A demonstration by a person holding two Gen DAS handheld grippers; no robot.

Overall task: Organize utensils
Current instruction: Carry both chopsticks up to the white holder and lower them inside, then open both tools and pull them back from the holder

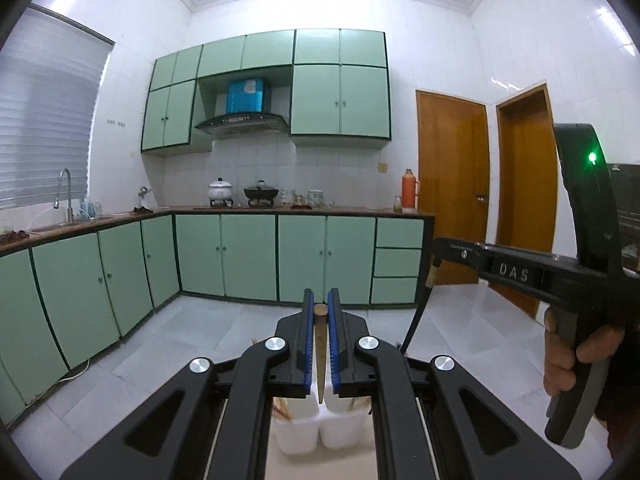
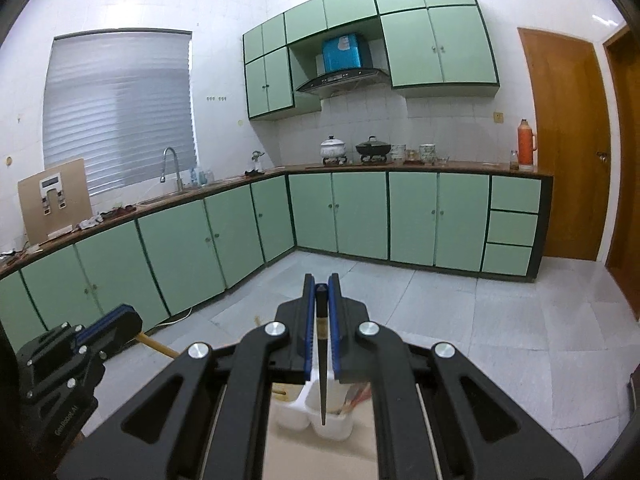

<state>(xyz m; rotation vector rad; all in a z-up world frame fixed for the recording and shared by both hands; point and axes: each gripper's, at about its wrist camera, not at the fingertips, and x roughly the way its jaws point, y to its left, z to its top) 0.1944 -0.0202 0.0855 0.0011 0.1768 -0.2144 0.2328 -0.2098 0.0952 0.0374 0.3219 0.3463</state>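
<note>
Wooden chopstick pinched in my left gripper, black chopstick in my right gripper; I'm holding both tip-down, likely for dropping into the white holder.

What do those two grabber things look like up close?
Both are black. The left gripper and right gripper have bright blue ribbed fingers, black linkage bars and round silver bolts. The right one's body shows white letters "DAS" and a green light.
</note>
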